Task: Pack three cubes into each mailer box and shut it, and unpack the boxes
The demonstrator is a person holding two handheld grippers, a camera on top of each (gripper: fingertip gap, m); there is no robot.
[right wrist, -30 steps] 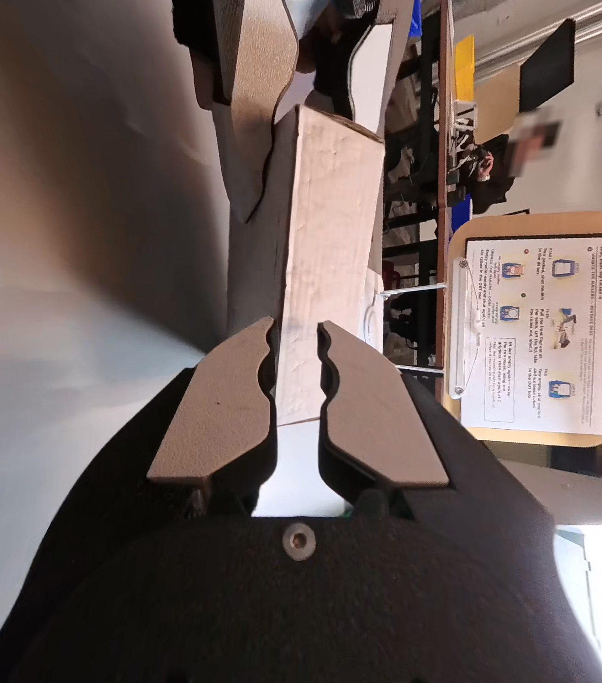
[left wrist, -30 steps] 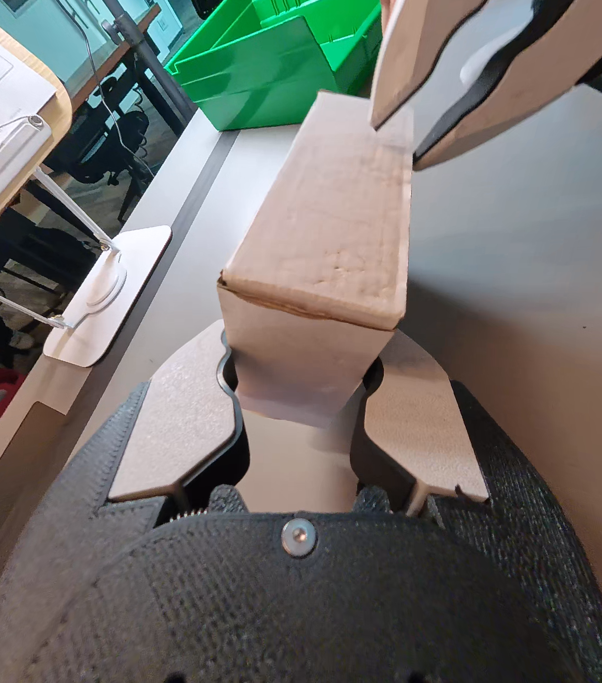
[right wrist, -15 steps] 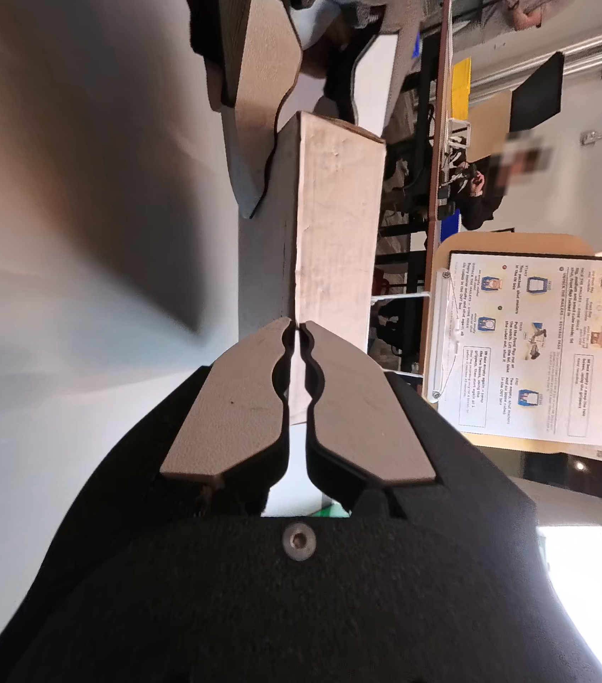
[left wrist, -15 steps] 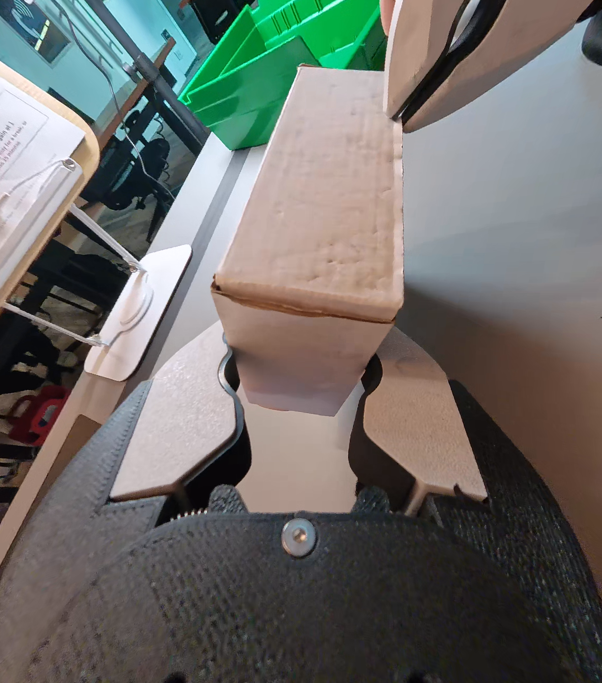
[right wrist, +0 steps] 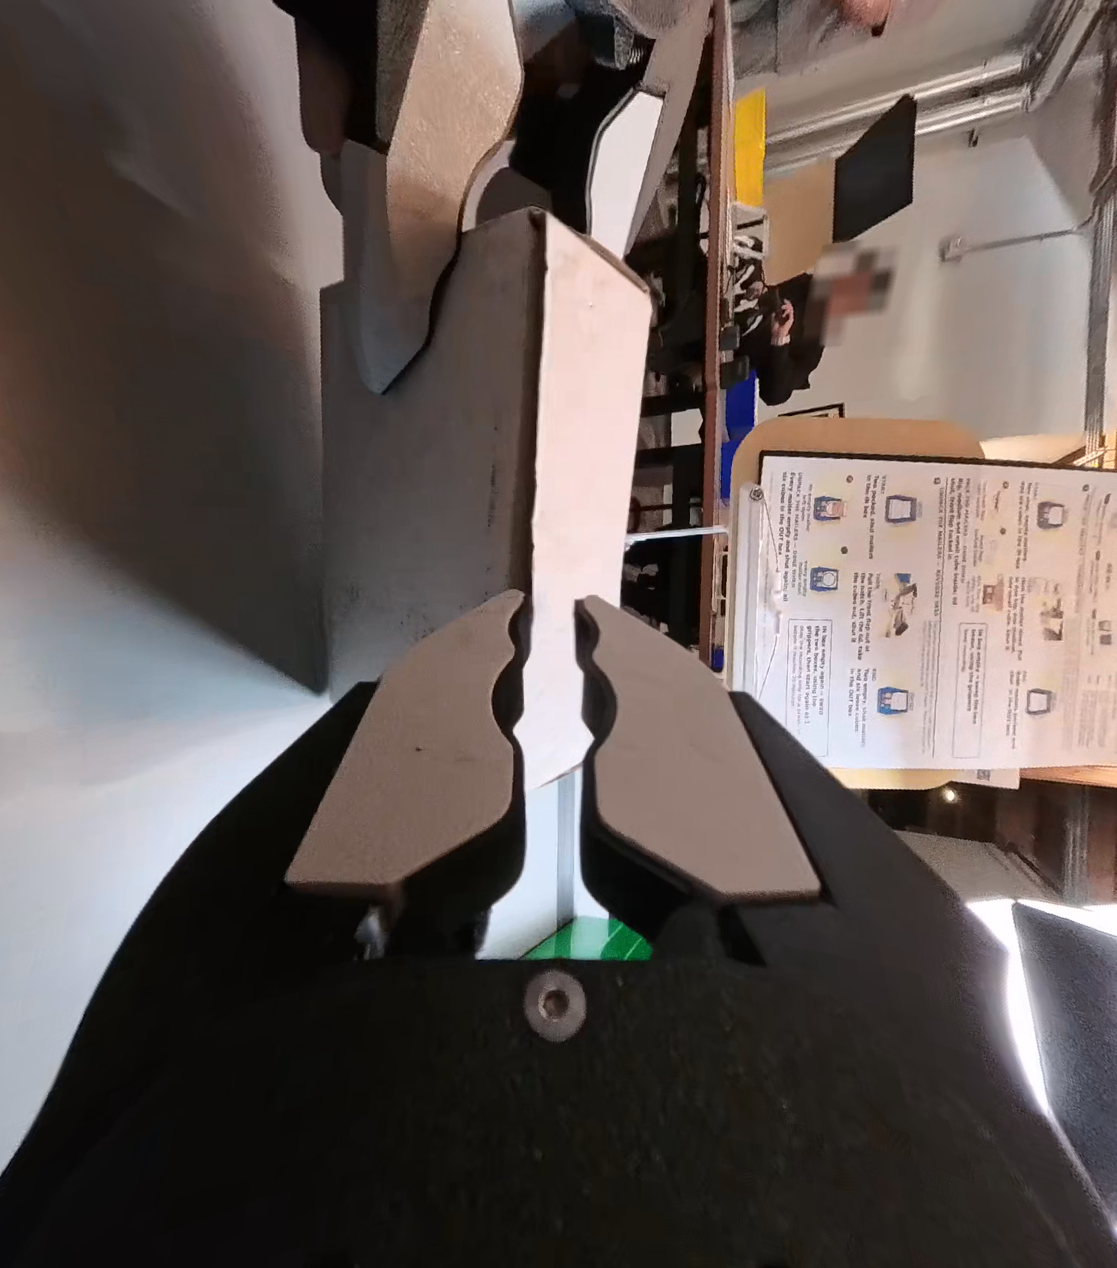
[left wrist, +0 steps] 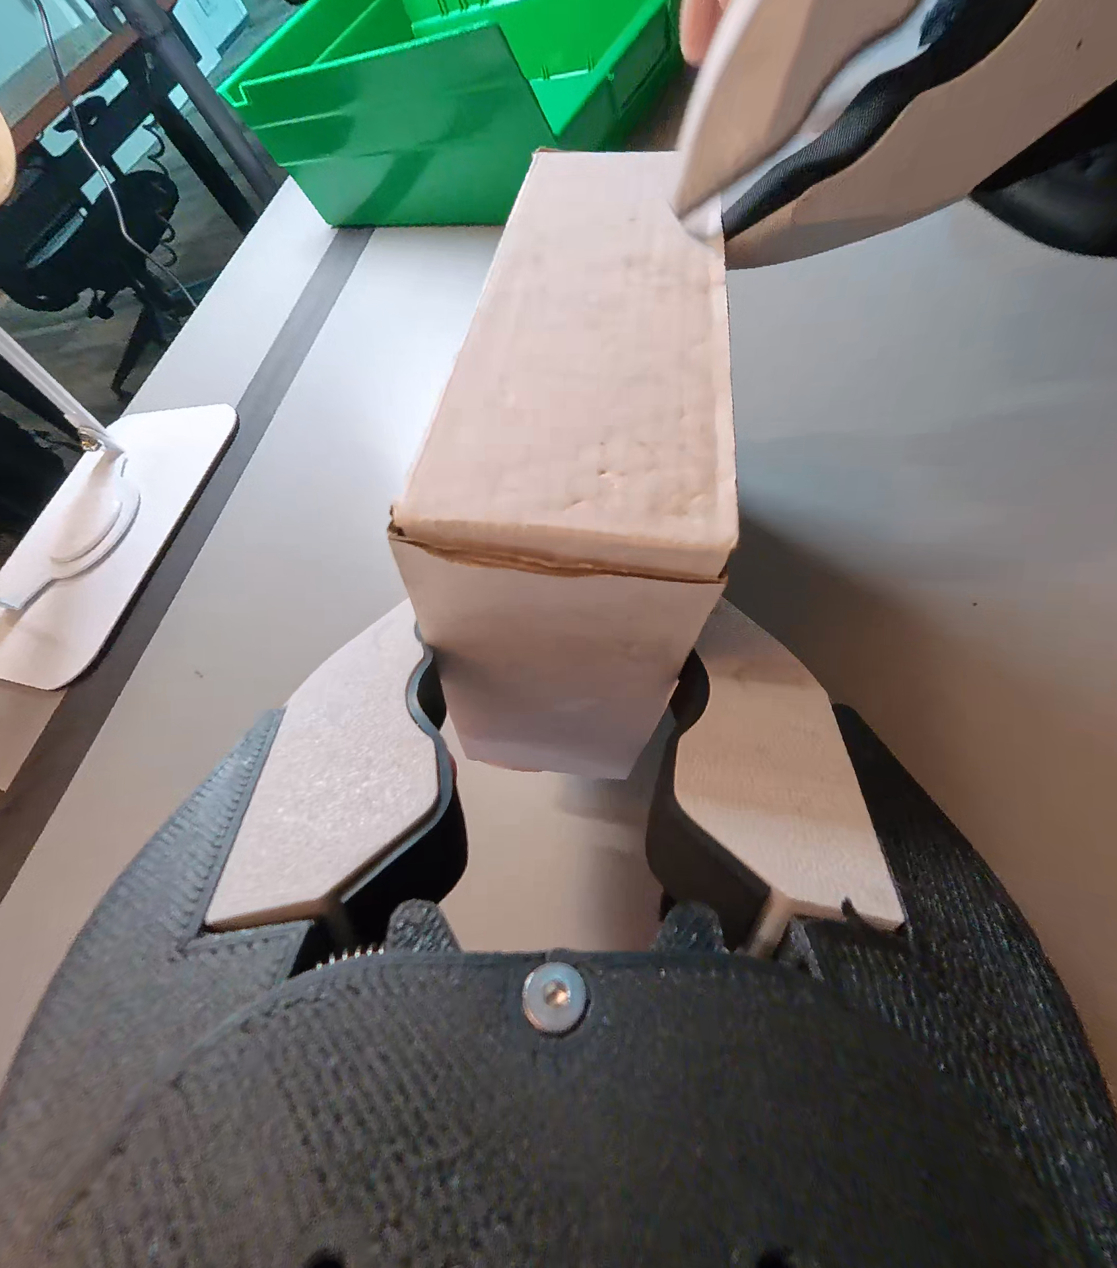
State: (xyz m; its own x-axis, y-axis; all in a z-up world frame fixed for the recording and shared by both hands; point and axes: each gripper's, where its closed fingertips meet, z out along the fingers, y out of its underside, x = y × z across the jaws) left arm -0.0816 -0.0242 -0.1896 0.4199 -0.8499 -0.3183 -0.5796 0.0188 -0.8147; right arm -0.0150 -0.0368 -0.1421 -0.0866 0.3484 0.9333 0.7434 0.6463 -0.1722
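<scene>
I hold the closed mailer box (left wrist: 583, 425) above the worktop (left wrist: 953, 480), its long axis toward 12 o'clock: left gripper (left wrist: 559, 693) jaws clamp the near end, right gripper (right wrist: 552, 676) jaws pinch the far edge.

Left wrist view: even, fairly bright indoor light. Mailer box (left wrist: 583, 384) top evenly lit, crisp; near end face in shade. Soft shadow falls right of box onto grey table (left wrist: 953, 480). Strong wide-angle bulge at edges. Area under box, between fingers of left gripper (left wrist: 559, 693), smeared.

Right wrist view: picture turned sideways. Table (right wrist: 96, 617) blurred, smeared, dark shadow beside box. Blown-out white glare at lower right edge. Instruction sheet (right wrist: 953, 617) sharp. Right gripper (right wrist: 550, 635) body nearly black.
</scene>
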